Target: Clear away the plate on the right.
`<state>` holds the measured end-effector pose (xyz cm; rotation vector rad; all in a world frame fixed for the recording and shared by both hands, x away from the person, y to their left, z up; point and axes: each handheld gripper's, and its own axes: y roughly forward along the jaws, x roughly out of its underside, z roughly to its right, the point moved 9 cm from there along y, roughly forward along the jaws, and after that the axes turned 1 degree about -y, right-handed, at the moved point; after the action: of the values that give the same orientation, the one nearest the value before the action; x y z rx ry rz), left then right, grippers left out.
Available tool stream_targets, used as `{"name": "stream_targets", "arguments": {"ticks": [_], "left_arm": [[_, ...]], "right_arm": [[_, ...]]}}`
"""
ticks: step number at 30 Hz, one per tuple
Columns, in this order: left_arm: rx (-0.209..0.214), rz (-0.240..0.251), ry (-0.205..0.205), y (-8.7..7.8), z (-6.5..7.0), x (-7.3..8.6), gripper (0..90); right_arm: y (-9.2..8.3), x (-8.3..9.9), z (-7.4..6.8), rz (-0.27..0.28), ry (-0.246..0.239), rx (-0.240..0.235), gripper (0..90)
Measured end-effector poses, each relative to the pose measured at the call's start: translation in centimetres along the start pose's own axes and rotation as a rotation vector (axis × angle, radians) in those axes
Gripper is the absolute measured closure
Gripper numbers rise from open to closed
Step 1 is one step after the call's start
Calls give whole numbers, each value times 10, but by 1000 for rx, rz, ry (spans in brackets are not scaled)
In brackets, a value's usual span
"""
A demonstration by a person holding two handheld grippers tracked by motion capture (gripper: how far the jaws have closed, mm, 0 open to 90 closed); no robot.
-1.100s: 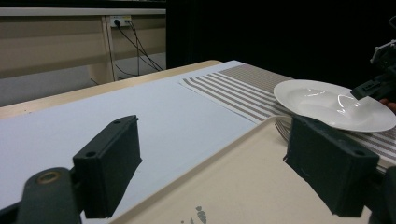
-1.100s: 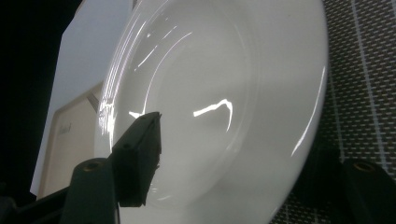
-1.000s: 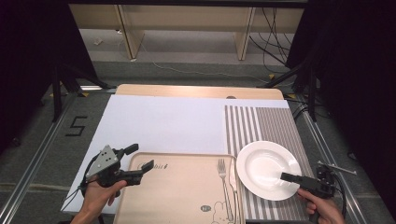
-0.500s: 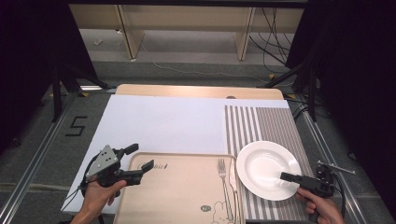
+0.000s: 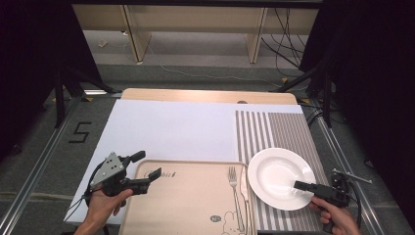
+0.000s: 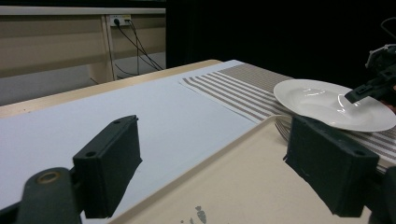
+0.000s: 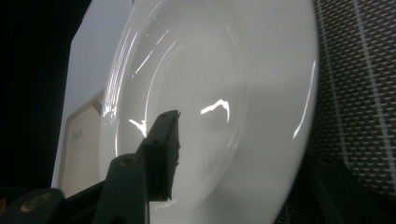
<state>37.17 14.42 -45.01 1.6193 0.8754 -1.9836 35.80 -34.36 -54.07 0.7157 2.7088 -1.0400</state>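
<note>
I logged the items with the white plate as my landmark; it lay on a grey striped placemat at the near right of the tabletop. Just to the left of the plate sat a beige tray, its right edge almost touching the plate's rim, with a fork lying lengthwise inside it on the side nearest the plate and a small cartoon print near its front edge. Beyond and to the left of the plate a large white sheet covered most of the wooden top, the placemat butting against its right side. My right gripper, held in a hand, reached over the near right rim of the plate; in the right gripper view one jaw stood above the plate's inner slope and the other lay outside and beneath the rim, so I recorded the jaws as apart and straddling the rim, and whether they pressed it I could not tell. My left gripper, far to the left of the plate, was held in the other hand at the tray's far left corner, jaws spread wide and empty; in the left gripper view they framed that corner, with the plate in the distance.
</note>
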Motion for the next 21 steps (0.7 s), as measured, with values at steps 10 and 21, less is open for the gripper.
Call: {"name": "stream_targets", "arguments": {"ticks": [10,21], "left_arm": [[1,-1,-10,0,-1,1,171],[1,-2,-4,0,-1,1,171]], "right_arm": [[2,-2,4,16,20,15,619],[1,0,6,1,69,33,711]]}}
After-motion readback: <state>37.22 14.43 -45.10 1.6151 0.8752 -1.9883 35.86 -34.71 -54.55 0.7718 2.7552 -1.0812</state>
